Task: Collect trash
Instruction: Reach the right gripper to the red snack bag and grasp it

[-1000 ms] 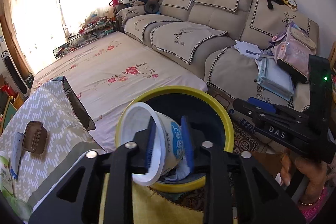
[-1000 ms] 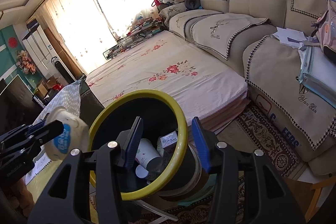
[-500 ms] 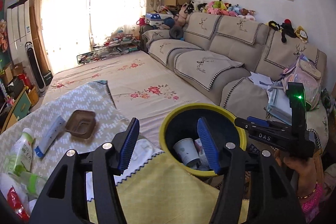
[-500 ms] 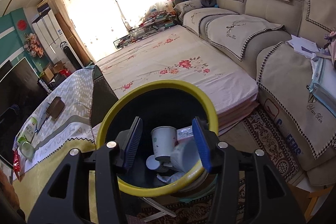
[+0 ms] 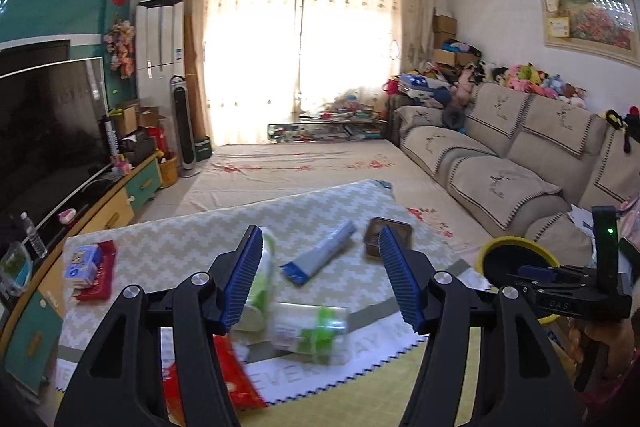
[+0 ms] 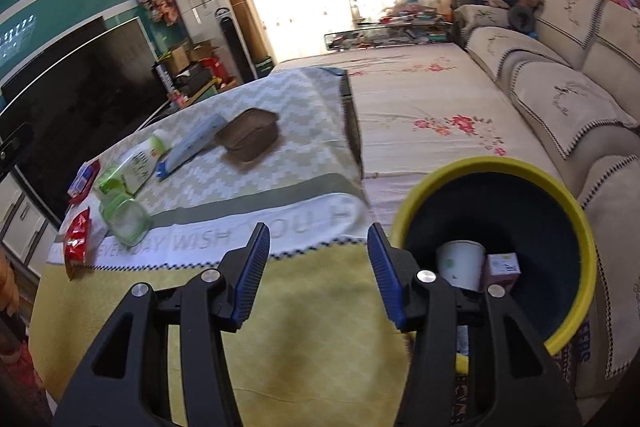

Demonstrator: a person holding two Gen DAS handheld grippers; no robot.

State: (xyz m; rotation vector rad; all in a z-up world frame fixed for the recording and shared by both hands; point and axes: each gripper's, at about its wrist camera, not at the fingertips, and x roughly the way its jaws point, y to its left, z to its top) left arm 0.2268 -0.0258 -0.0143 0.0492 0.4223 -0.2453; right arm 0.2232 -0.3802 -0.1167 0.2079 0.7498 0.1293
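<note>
My left gripper [image 5: 320, 275] is open and empty above the table, over a clear green-capped bottle [image 5: 308, 331] and a white bottle [image 5: 256, 291]. A blue-ended tube [image 5: 320, 257], a brown tray [image 5: 388, 237] and a red wrapper [image 5: 236, 375] lie around them. My right gripper [image 6: 316, 275] is open and empty at the table's near right edge. The yellow-rimmed bin [image 6: 576, 215] stands to its right and holds a paper cup [image 6: 460, 263] and a small box [image 6: 502, 269]. The bin [image 5: 516, 247] and right gripper [image 5: 560, 279] also show in the left wrist view.
The table wears a zigzag cloth [image 6: 288, 155] and a yellow cloth [image 6: 312, 339]. A red packet [image 6: 78, 235] and a boxed item [image 5: 86, 265] lie at its left. A TV [image 5: 44, 131] stands left, a sofa [image 5: 500, 163] right, a floral mattress [image 6: 420, 99] beyond.
My left gripper let the white cup go into the bin, then swung left from the bin to the table. My right gripper opened wider and turned left, so the bin is now at its right.
</note>
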